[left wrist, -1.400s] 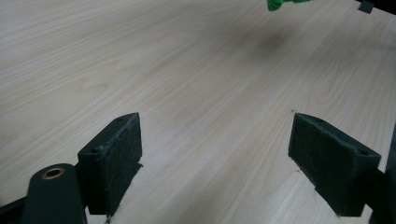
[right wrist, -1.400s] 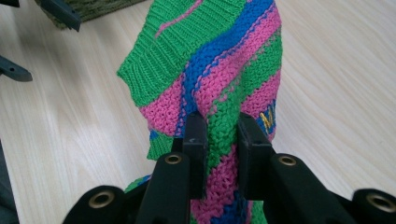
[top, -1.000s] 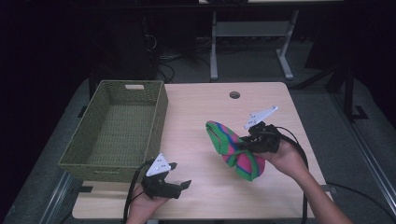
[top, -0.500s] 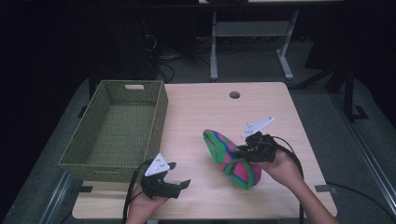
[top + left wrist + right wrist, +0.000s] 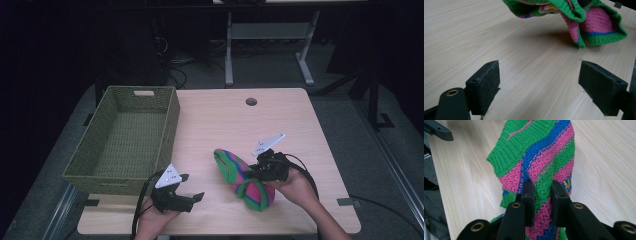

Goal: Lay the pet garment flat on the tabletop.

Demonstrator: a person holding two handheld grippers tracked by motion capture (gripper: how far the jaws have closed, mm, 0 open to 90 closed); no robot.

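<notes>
Nearest me, my left gripper (image 5: pixel 186 198) rests low at the near edge of the table (image 5: pixel 300 120), jaws spread wide with nothing between them; in the left gripper view bare wood lies between its pads (image 5: pixel 486 83). To its right, my right gripper (image 5: pixel 541 195) is pinching a fold of the knitted cloth (image 5: pixel 245 180), which hangs partly off the table surface, its lower end touching the wood at near right. Farther left sits the woven basket (image 5: pixel 170 120), well apart from the cloth. My worry is the grip: I judge it takes only a thin fold, so a quick swing toward the basket could pull the knit free, or the trailing end could snag the basket rim.
</notes>
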